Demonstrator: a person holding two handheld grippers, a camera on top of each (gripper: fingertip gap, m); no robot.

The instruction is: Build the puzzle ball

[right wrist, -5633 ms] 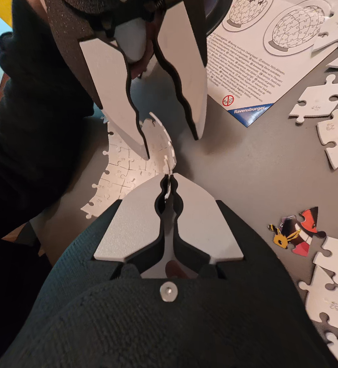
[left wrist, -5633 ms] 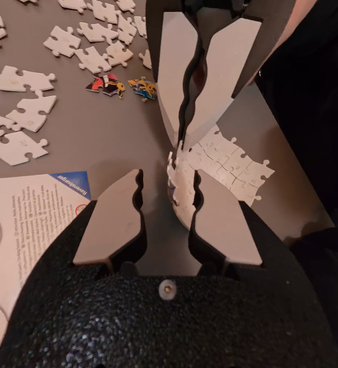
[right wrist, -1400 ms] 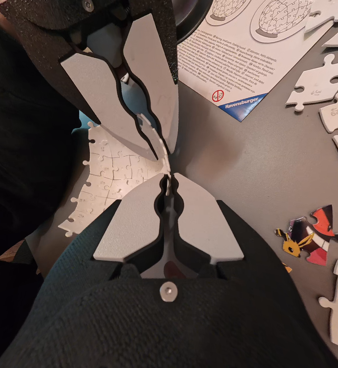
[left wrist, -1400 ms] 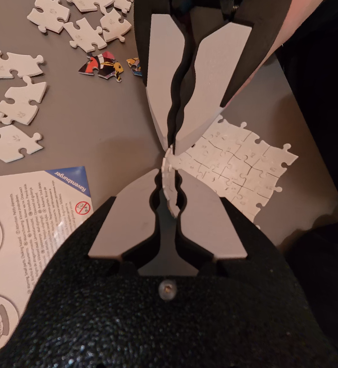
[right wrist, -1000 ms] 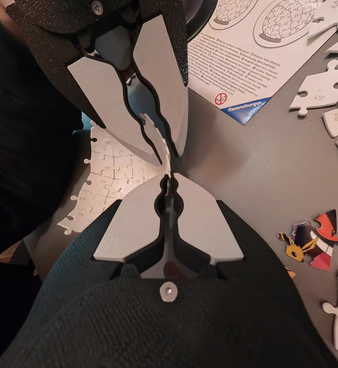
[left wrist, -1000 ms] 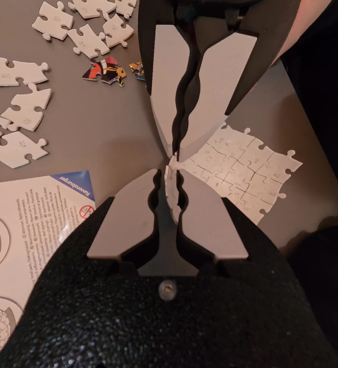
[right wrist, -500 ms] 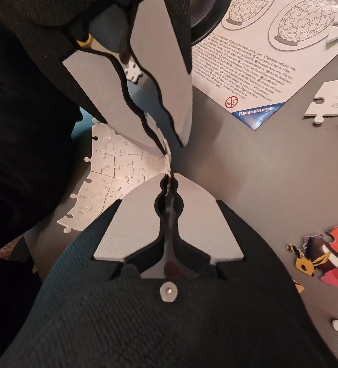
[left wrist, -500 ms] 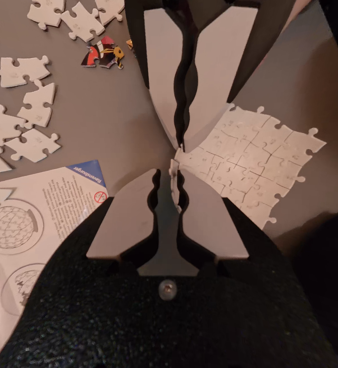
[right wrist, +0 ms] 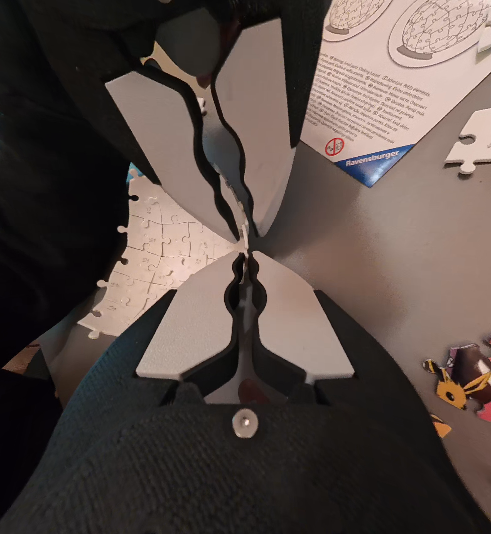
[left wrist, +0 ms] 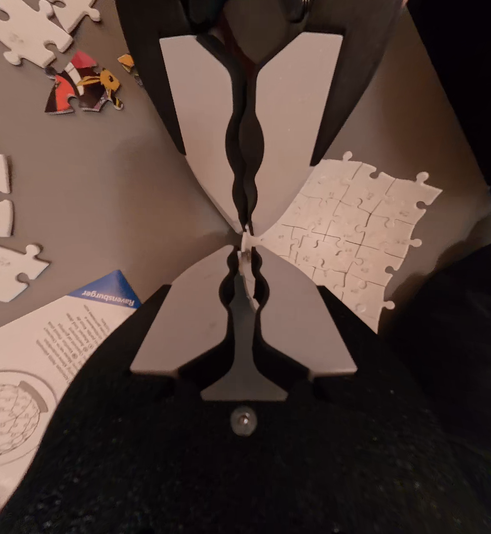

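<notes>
Left gripper [left wrist: 243, 254]: clenched on the edge of the assembled puzzle section [left wrist: 354, 231], fingertips nearly touching with the white rim between them.
Right gripper [right wrist: 245, 255]: also pinched tight on the same rim — tip to tip with the left gripper, which enters its view from above.
Assembled puzzle section: a curved sheet of joined white pieces, blank side showing, lifted off the grey table [left wrist: 108, 187] and fanning out toward the person in dark clothing.
Instruction sheet [right wrist: 383, 86]: lies flat beyond the grippers in the right wrist view, blue corner pointing at them.
Loose white pieces [left wrist: 4, 268]: scattered face-down on the table, well apart from the held section.
Coloured pieces [left wrist: 82, 86]: face-up — red, black and yellow, near the right gripper's side.
</notes>
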